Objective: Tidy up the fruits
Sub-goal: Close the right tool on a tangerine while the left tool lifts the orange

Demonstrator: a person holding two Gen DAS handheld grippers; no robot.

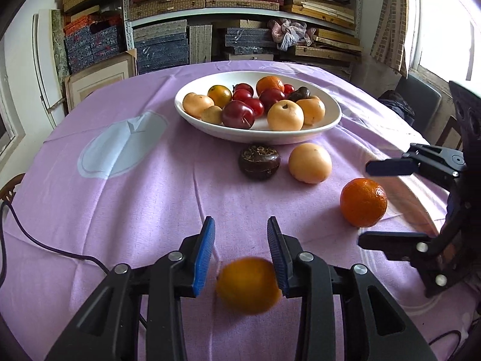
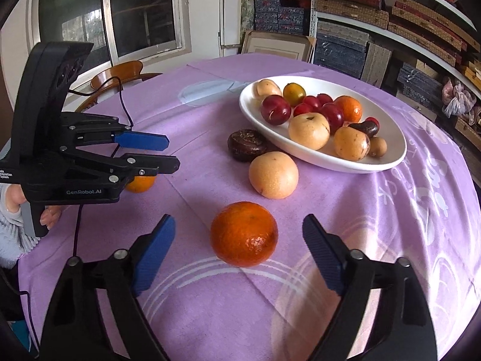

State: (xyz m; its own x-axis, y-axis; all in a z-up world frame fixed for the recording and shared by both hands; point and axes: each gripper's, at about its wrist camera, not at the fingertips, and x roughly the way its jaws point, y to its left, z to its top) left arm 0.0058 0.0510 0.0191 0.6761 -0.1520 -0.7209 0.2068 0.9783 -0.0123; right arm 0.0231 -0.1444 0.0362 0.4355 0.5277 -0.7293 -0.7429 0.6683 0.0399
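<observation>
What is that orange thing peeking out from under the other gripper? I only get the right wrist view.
Observer: A small orange fruit, sitting between the blue pads of the left gripper.
Operator: Is it actually gripped?
Observer: I can't tell. It touches one pad, and the fruit looks blurred.
Operator: What else am I missing?
Observer: A dark chair stands past the table, beside a bright window.

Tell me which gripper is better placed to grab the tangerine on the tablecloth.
Right. The right gripper is open with the tangerine centred just ahead of its fingers; the left gripper sits aside over a smaller orange fruit.
</observation>
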